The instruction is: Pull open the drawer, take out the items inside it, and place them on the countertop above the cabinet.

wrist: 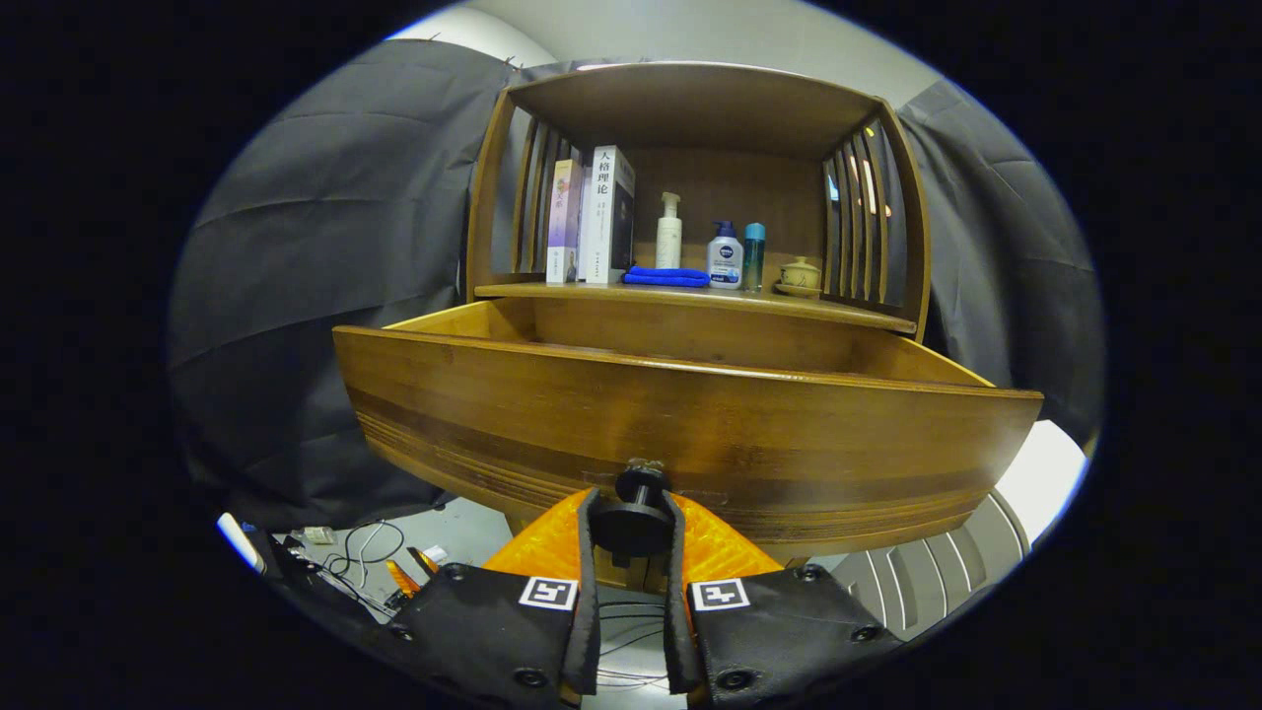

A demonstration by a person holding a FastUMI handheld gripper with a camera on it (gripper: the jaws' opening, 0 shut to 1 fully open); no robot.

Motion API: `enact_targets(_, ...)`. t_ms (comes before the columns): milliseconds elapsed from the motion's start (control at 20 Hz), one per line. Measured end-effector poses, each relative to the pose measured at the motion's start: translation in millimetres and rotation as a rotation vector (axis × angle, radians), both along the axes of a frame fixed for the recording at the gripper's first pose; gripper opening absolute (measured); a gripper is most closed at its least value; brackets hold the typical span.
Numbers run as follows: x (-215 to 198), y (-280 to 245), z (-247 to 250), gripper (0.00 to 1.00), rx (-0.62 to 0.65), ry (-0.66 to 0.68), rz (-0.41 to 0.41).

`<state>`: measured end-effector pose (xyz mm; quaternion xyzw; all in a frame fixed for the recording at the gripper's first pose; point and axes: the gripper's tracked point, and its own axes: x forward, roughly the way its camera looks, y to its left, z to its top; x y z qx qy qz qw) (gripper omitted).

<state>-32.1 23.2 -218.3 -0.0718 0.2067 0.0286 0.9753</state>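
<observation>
A wooden cabinet's drawer (680,414) stands pulled out toward me, its wide front panel just above my fingers. My gripper (631,528) is shut on the drawer's dark round knob (639,508), one finger pressing on each side of it. The drawer's inside is hidden behind its front panel; only the inner side and back walls show. Above the drawer runs the countertop (690,299), a wooden shelf under a curved top.
On the countertop stand two books (592,217), a folded blue cloth (666,277), a white pump bottle (669,232), a white-and-blue bottle (725,256), a teal tube (753,256) and a small lidded cup (799,276). Cables lie on the floor (365,557) lower left.
</observation>
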Motion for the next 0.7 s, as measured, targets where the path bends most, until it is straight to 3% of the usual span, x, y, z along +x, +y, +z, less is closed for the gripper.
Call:
enact_targets(350, -5, 2, 1, 0.31, 0.028, 0.001, 0.003)
enact_targets(550, 0, 8, 30, 0.47, 0.036, -0.105, 0.02)
enact_targets(700, 1, 25, 71, 0.67, 0.061, -0.203, 0.074)
